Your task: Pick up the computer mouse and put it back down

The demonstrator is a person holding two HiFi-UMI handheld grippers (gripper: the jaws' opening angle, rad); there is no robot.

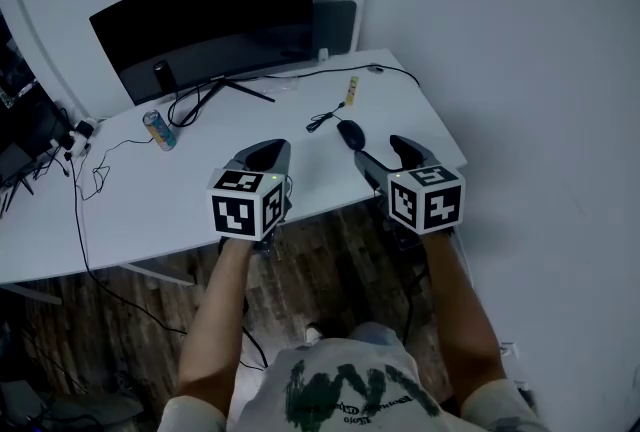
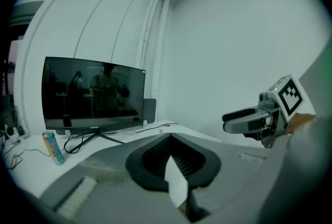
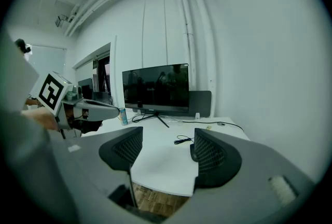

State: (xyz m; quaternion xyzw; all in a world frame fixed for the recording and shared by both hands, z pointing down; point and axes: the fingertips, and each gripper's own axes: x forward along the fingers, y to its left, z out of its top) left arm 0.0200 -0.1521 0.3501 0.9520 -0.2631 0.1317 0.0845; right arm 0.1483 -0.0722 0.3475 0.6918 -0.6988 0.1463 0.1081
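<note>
The black computer mouse (image 1: pixel 350 133) lies on the white desk (image 1: pixel 150 210), its cable (image 1: pixel 322 120) running off to the back. My right gripper (image 1: pixel 378 146) hovers over the desk's front right part, just behind and to the right of the mouse. It is open with nothing between its jaws. In the right gripper view (image 3: pixel 163 153) only bare desk shows between the pads. My left gripper (image 1: pixel 265 155) hangs over the front edge to the left. Its pads (image 2: pixel 174 158) are pressed together and hold nothing.
A wide dark monitor (image 1: pixel 215 20) stands at the back of the desk, with a black box (image 1: pixel 335 25) beside it. A drinks can (image 1: pixel 158 130) stands at the left and a small yellow item (image 1: pixel 352 90) behind the mouse. Cables (image 1: pixel 90 170) trail off the left side. A white wall closes the right.
</note>
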